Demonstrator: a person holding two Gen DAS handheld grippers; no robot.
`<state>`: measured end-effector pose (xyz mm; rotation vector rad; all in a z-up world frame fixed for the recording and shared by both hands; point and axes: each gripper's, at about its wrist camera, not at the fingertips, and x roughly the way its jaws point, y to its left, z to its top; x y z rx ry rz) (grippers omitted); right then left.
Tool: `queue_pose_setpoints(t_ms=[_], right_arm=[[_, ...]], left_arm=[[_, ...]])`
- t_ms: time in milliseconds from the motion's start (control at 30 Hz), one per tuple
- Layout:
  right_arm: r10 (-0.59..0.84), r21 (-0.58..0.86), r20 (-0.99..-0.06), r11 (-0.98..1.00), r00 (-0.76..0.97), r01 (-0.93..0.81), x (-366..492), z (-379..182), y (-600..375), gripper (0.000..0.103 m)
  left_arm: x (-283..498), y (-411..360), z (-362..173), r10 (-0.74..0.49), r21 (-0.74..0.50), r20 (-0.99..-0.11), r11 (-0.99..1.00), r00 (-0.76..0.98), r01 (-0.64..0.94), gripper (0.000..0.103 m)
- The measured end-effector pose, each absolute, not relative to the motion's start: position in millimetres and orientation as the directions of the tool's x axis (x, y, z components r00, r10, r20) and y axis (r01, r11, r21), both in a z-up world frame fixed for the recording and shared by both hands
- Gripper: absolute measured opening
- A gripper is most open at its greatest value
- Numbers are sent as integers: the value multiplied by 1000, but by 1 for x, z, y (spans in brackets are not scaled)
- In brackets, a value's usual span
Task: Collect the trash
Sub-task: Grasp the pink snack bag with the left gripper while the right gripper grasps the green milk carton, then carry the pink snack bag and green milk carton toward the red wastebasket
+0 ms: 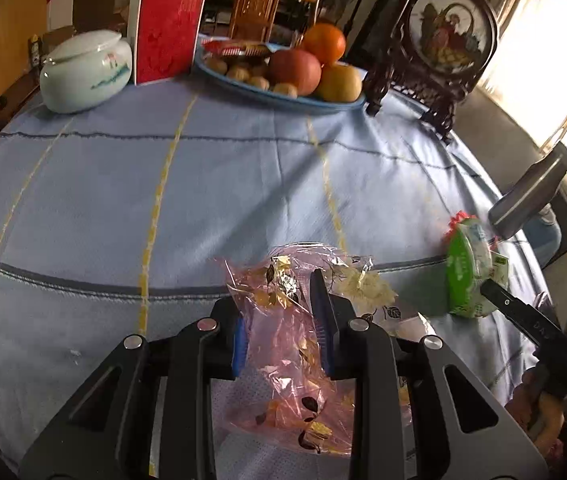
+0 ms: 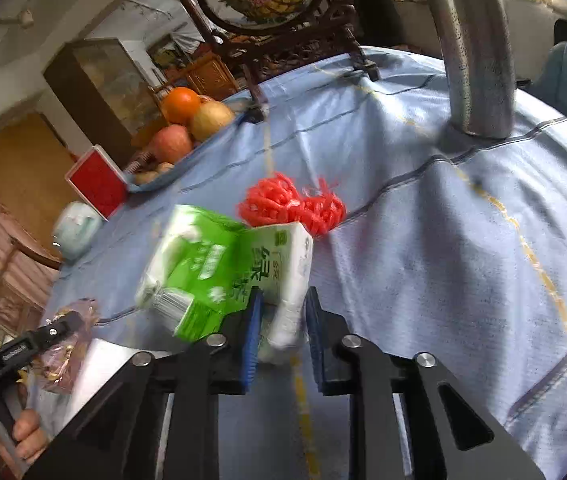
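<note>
My left gripper (image 1: 283,320) holds a crumpled pink plastic bag with gold and black leaf prints (image 1: 283,344) between its blue pads, low over the blue tablecloth (image 1: 163,200). My right gripper (image 2: 281,312) is shut on a corner of a green and white tissue packet (image 2: 219,264), lifted and tilted. It also shows in the left wrist view (image 1: 467,268). A red plastic net (image 2: 291,204) lies on the cloth just beyond the packet. The pink bag shows at the left of the right wrist view (image 2: 67,340).
A blue fruit plate (image 1: 243,88) with apples, an orange and nuts stands at the back. A white ceramic jar (image 1: 83,72), a red box (image 1: 167,36) and a dark carved picture stand (image 1: 439,40) flank it. A metal post (image 2: 471,40) rises at the right.
</note>
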<state>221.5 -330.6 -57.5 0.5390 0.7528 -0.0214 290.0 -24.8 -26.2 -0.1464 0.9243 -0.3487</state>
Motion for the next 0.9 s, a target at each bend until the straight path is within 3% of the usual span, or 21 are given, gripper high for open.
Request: queue_pose_setpoints(t_ms=[167, 400, 433, 533, 733, 900], right_arm=[[126, 405, -659, 890, 742, 209, 221, -53, -326, 18], [148, 431, -680, 873, 718, 228, 225, -59, -332, 23], [152, 433, -686, 871, 712, 232, 226, -61, -333, 24], [162, 448, -672, 866, 723, 221, 225, -61, -333, 22], [162, 430, -593, 892, 789, 140, 217, -43, -321, 18], [150, 430, -531, 896, 834, 112, 204, -29, -321, 18]], left_arm=[[293, -33, -36, -351, -263, -785, 935, 511, 239, 33], [294, -49, -51, -250, -140, -831, 959, 496, 247, 44], [294, -48, -52, -250, -141, -832, 959, 496, 247, 43], [291, -44, -48, -263, -159, -823, 958, 504, 240, 26], [274, -27, -9, -257, -144, -716, 964, 649, 223, 24], [271, -17, 3, -267, -163, -683, 963, 680, 215, 24]])
